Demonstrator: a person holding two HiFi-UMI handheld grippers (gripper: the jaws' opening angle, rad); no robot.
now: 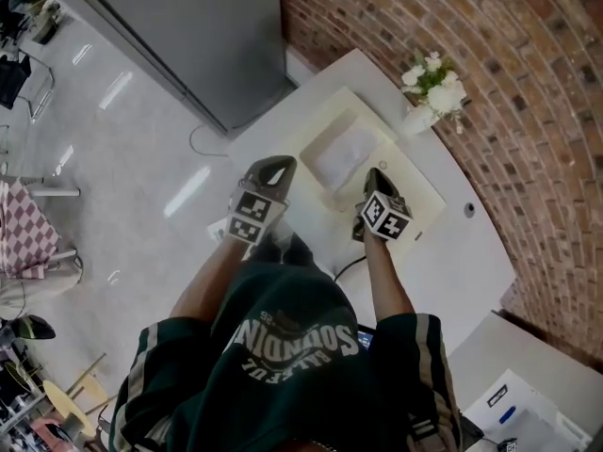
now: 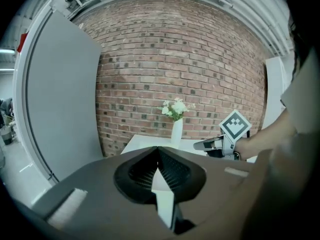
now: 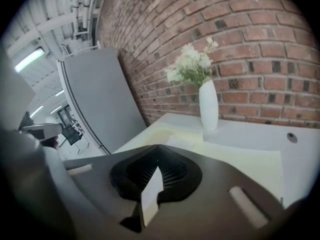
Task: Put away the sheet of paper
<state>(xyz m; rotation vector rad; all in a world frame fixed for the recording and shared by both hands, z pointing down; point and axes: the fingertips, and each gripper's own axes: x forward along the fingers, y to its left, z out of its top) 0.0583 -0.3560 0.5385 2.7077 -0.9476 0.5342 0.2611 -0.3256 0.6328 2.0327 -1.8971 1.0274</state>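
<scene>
Head view: left gripper and right gripper held forward side by side, jaws closed.

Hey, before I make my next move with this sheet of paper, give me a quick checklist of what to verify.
1. The sheet of paper lies inside the recess of the tray: ok.
2. The left gripper has its jaws together and is not on the sheet: ok.
3. The right gripper has its jaws together and is not on the sheet: ok.
4. Both grippers are apart from the vase, which stands beyond the tray: ok.
5. The sheet is flat and uncreased: cannot tell.
</scene>
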